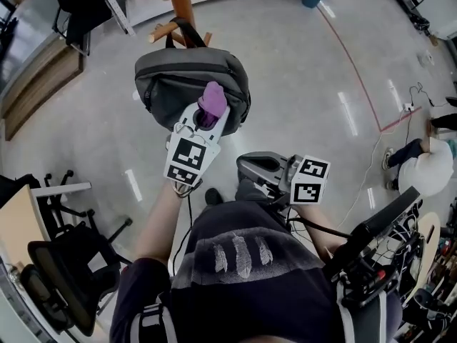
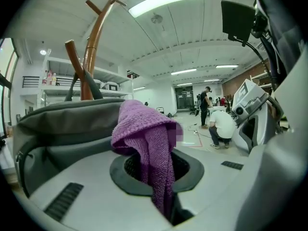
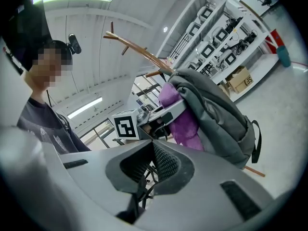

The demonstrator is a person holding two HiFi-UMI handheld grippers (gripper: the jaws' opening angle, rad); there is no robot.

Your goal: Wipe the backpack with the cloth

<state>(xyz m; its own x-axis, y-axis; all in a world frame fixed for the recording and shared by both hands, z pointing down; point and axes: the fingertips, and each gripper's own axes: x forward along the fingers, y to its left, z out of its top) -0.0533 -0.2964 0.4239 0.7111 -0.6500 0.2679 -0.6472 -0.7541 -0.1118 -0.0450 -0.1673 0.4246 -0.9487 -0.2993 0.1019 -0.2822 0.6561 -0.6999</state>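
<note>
Purple terry cloth is what the left gripper grasps. Its jaws are clenched on the lower tail of the cloth, and the bunched end stands out beyond the tips. The long axis of the cloth follows the jaws and points away from me, toward the grey fabric backpack. In the head view the free end of the cloth touches the near face of the backpack, close to its upper edge.

The backpack hangs on a brown wooden coat stand, with its black top handle up at the stand. So its long axis runs downward to the floor, and from the head camera I look mostly at its top end. In the right gripper view it shows from the side, with the cloth between it and the left gripper.

The right gripper is held lower and nearer to my body, apart from the backpack. Its jaws are closed together and they grip nothing.

The floor is smooth grey concrete with reflections of the ceiling lamps and a thin red line across it. A black office chair stands at my left. A person in a white shirt crouches far at my right. White shelves stand behind the coat stand.
</note>
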